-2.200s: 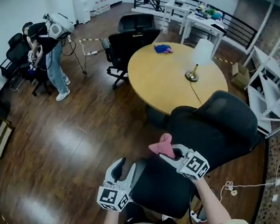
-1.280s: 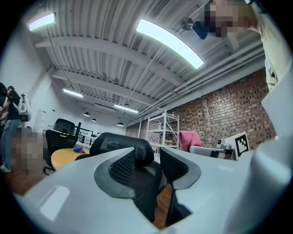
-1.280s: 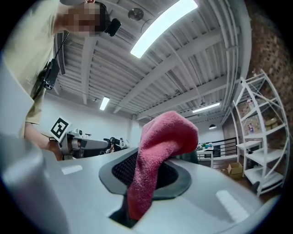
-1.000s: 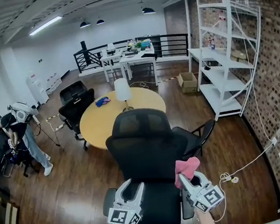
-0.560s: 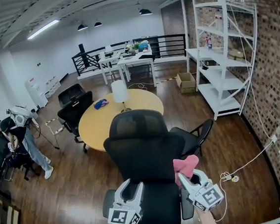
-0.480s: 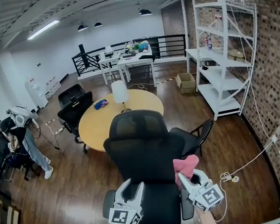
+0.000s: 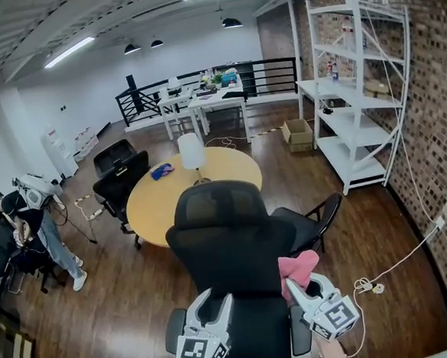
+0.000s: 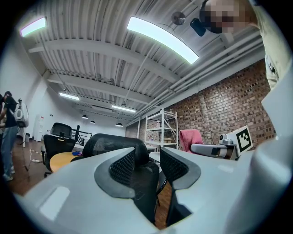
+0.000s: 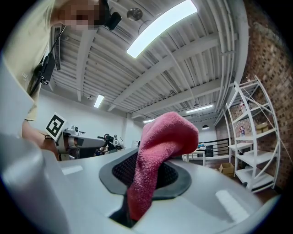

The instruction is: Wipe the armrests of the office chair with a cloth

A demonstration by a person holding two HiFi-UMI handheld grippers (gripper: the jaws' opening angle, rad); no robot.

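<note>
A black mesh-backed office chair (image 7: 228, 241) stands right in front of me, its back toward me. Its padded armrests show low at the left (image 7: 174, 330) and right (image 7: 298, 330). My left gripper (image 7: 213, 306) hovers over the seat's left side, open and empty; in the left gripper view, the left gripper (image 8: 153, 161) frames the chair (image 8: 123, 146) between its jaws. My right gripper (image 7: 307, 288) is shut on a pink cloth (image 7: 299, 267) just above the right armrest. In the right gripper view the cloth (image 9: 165, 137) flops over the right gripper (image 9: 151, 176).
A second black chair (image 7: 317, 218) sits close behind on the right. Beyond is a round wooden table (image 7: 158, 201) with a white lamp (image 7: 191, 150) and a blue cloth (image 7: 161, 170). White shelving (image 7: 355, 89) lines the brick wall. A person (image 7: 39, 221) stands far left. A cable (image 7: 391, 266) lies on the floor.
The head view swung from steeply down over the chair and table up to the whole room. Over the last second both grippers have held nearly still, the cloth still gripped.
</note>
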